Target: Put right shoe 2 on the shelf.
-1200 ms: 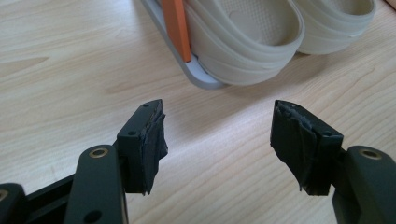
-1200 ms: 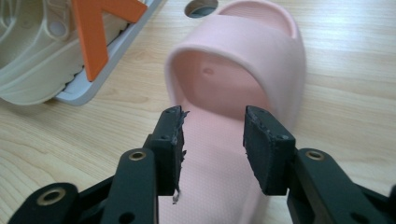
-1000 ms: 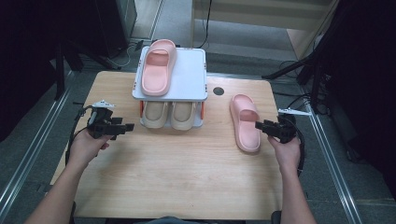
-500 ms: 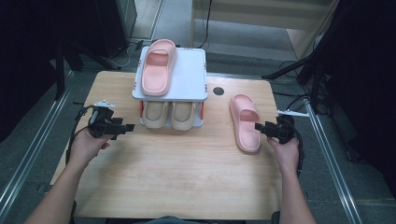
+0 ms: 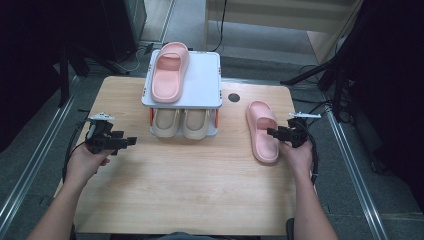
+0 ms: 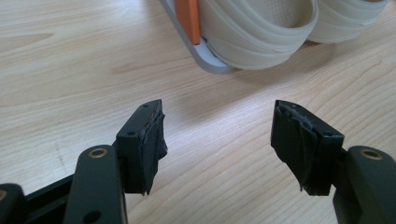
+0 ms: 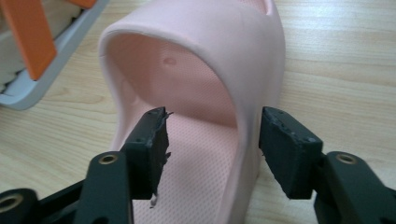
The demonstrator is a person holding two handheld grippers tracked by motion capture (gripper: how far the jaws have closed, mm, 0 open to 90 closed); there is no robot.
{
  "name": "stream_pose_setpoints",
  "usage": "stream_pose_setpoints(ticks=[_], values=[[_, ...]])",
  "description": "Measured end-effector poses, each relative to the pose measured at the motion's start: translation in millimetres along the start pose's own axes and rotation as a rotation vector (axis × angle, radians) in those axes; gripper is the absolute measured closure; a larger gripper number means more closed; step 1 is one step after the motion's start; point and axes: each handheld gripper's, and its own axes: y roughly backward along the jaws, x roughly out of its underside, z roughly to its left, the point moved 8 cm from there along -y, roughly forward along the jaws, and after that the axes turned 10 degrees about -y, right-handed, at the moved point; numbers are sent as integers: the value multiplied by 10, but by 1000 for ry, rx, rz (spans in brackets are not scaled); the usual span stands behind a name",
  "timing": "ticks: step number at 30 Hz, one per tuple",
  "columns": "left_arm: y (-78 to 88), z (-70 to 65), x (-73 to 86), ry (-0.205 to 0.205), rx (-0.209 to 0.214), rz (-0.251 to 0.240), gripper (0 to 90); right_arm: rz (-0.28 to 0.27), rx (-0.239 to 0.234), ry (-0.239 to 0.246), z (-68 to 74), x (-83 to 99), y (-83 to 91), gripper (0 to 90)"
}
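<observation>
reaching for the pink slipper [image 5: 262, 131] on the table [image 5: 190, 185], right of the shoe rack [image 5: 212, 82].

the right gripper [image 7: 212, 140] has been closing a little and its jaws sit on each side of the slipper's side wall, not pressing yet. the left gripper [image 6: 217, 140] is open over bare wood, holding nothing. the slipper looks light, soft and bendy, so i think it may flop. a good place to pinch is the thick strap edge near the sole.
</observation>
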Motion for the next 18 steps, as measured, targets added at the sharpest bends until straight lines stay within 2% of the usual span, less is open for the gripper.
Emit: stream_pose_setpoints(ticks=[1, 2, 7, 10, 13, 16, 18], values=[[0, 0, 0, 0, 0, 0, 350, 0, 0, 0, 0, 0, 0, 451], [14, 5, 28, 5, -5, 2, 350, -20, 25, 24, -10, -38, -10, 474], [48, 19, 96, 13, -16, 8, 349, -23, 20, -4, -16, -78, -66, 508], [79, 30, 130, 20, -22, 6, 350, -27, 41, -7, -34, -108, -106, 545], [109, 46, 161, 28, -25, 6, 349, -34, 45, -25, -77, -129, -131, 596], [124, 61, 191, 38, -28, 7, 349, -33, 43, -74, -149, -133, -157, 664], [127, 65, 204, 43, -29, 7, 349, -35, 24, -92, -177, -139, -158, 671]])
